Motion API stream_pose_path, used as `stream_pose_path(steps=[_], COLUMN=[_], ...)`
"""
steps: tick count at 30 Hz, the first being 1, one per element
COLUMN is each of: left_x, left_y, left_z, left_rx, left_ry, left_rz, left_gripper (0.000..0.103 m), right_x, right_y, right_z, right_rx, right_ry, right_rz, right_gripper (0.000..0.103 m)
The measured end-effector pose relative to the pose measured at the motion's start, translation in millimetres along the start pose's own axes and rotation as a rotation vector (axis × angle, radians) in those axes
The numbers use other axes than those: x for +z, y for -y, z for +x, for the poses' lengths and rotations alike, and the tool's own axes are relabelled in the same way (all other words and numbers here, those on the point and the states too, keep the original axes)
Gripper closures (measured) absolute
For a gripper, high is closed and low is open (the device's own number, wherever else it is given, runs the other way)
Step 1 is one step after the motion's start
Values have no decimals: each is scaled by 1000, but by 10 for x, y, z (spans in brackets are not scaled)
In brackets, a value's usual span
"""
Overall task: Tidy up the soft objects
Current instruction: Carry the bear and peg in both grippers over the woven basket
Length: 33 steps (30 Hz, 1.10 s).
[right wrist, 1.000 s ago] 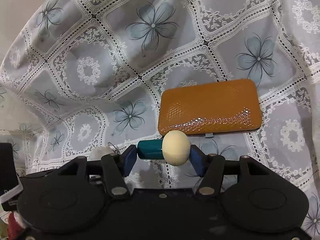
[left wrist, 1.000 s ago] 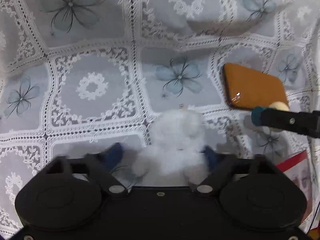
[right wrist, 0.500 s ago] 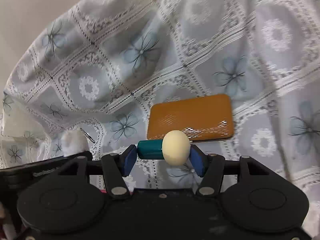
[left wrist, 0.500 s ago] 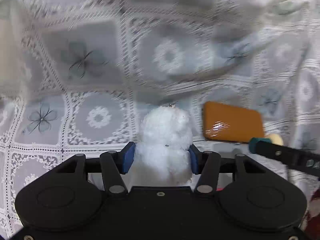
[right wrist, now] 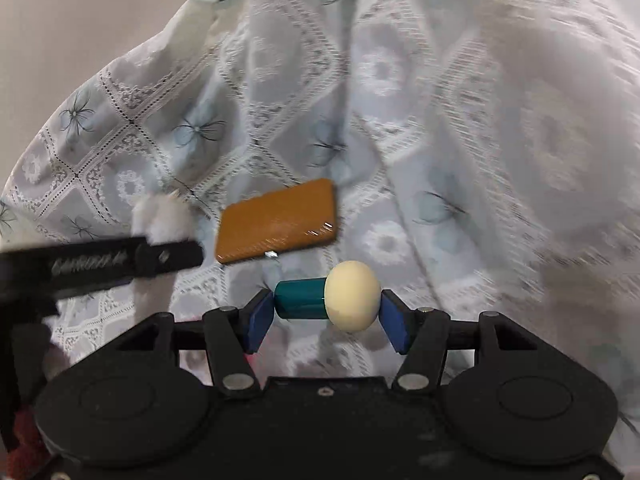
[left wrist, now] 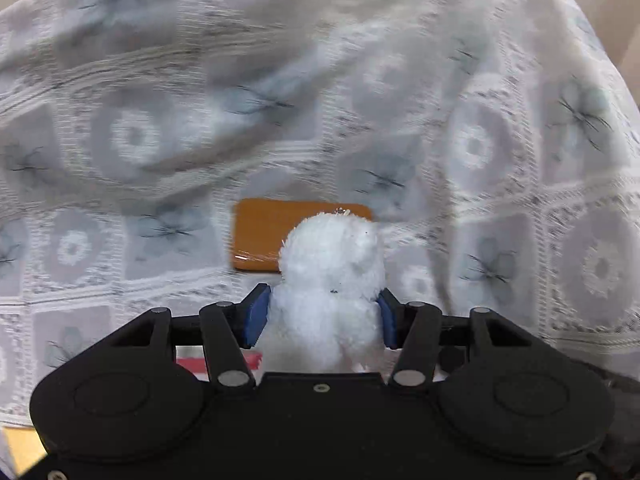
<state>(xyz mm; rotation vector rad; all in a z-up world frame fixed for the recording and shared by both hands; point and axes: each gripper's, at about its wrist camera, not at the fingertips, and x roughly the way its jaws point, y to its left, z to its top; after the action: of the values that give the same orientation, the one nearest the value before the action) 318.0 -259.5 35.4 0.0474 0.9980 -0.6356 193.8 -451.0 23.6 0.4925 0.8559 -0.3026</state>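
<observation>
A fluffy white plush toy (left wrist: pixel 332 276) sits squeezed between the blue pads of my left gripper (left wrist: pixel 322 314), lifted above the cloth. In the right wrist view the same plush toy (right wrist: pixel 162 216) shows at the left, above a black finger of the left gripper (right wrist: pixel 160 258). My right gripper (right wrist: pixel 326 316) is shut on a small toy with a teal cylinder (right wrist: pixel 300 300) and a cream round head (right wrist: pixel 352 296), held crosswise between its pads. An orange flat case (left wrist: pixel 264 236) lies on the cloth beyond both grippers, also seen as the orange case (right wrist: pixel 278 220) in the right wrist view.
A white lace cloth with blue-grey flowers (left wrist: pixel 480 140) covers the whole surface and rises in folds at the back. A bare beige wall (right wrist: pixel 80 20) shows at the upper left. A red-and-white item (left wrist: pixel 224 360) peeks out under the left gripper.
My left gripper closed on the white plush toy and lifted it off the cloth. Both grippers rose and drew back, so the orange case looks smaller and farther away.
</observation>
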Motion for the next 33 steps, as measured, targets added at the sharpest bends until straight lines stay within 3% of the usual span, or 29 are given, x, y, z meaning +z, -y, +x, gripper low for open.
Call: stream_pose_path(steps=[11, 15, 22, 30, 33], left_x=[-391, -637, -1105, -1656, -1856], left_y=[692, 713, 496, 80, -113], left_z=[10, -78, -620, -1470, -1752], left_rx=[-104, -139, -141, -48, 26], left_ry=[-104, -160, -159, -53, -6], left_rz=[88, 82, 44, -23, -61], left_gripper=[51, 51, 50, 50, 50], right_x=[-648, -939, -1387, -1603, -1657], right_y=[363, 386, 293, -71, -238], right_z=[-481, -596, -783, -1029, -1182], right_rx=[-4, -14, -2, 58, 93], right_ry=[-47, -84, -144, -149, -140], right_rz=[-4, -27, -50, -112, -145], right_gripper=[46, 46, 46, 46, 45])
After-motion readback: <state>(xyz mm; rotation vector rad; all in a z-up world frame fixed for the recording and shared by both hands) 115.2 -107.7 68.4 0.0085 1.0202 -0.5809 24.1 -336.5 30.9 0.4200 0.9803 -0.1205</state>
